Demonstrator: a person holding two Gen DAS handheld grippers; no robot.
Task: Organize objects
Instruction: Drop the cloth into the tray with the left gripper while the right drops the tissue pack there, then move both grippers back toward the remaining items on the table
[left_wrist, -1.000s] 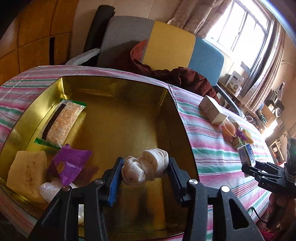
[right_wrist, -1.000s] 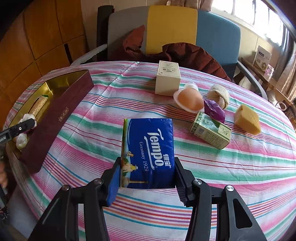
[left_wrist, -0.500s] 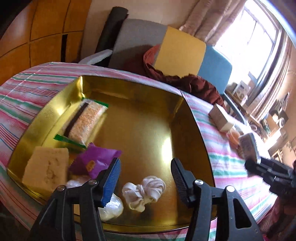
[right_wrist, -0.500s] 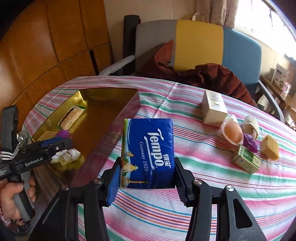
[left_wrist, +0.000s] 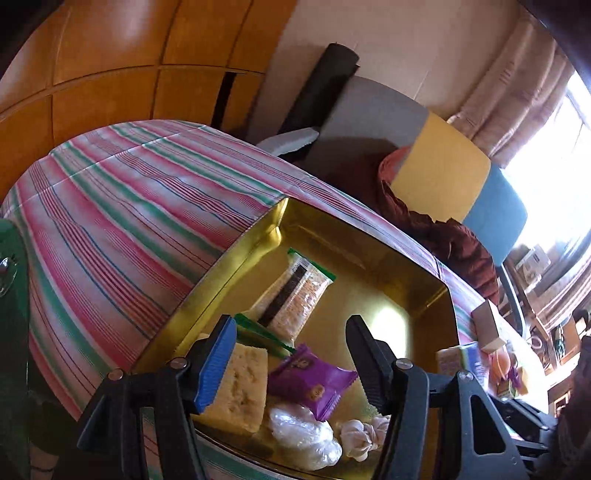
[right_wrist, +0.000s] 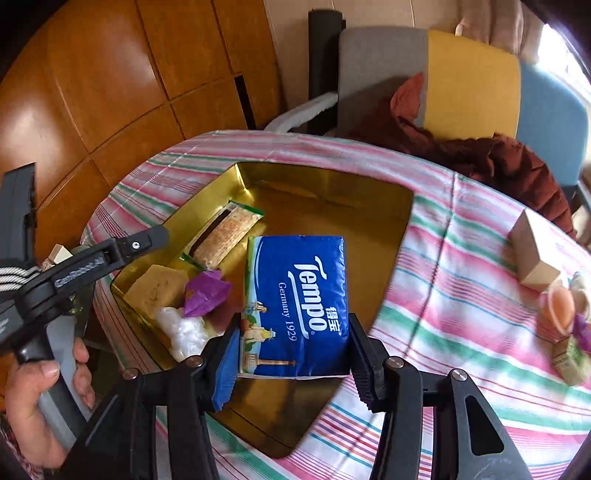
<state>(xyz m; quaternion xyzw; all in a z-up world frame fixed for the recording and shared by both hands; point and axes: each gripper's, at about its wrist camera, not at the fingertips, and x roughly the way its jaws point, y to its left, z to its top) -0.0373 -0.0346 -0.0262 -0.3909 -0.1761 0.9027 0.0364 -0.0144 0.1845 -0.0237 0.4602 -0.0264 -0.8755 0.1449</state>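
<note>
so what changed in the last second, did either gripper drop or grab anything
The left gripper let go of the white cloth bundle, which now lies in the gold tray; its jaws are opening with nothing gripped. The right gripper carried the blue tissue pack from over the striped tablecloth to above the tray. The snack bar, sponge and purple packet stayed put.

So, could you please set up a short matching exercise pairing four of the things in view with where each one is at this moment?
Things:
1. blue tissue pack
2. purple wrapper
3. beige box
4. dark red garment

Places:
a. on the striped cloth, outside the tray
b. draped on the chair
c. between the right gripper's pads, above the gold tray
d. lying in the tray beside the yellow sponge

Pairs: 1-c, 2-d, 3-a, 4-b
</note>
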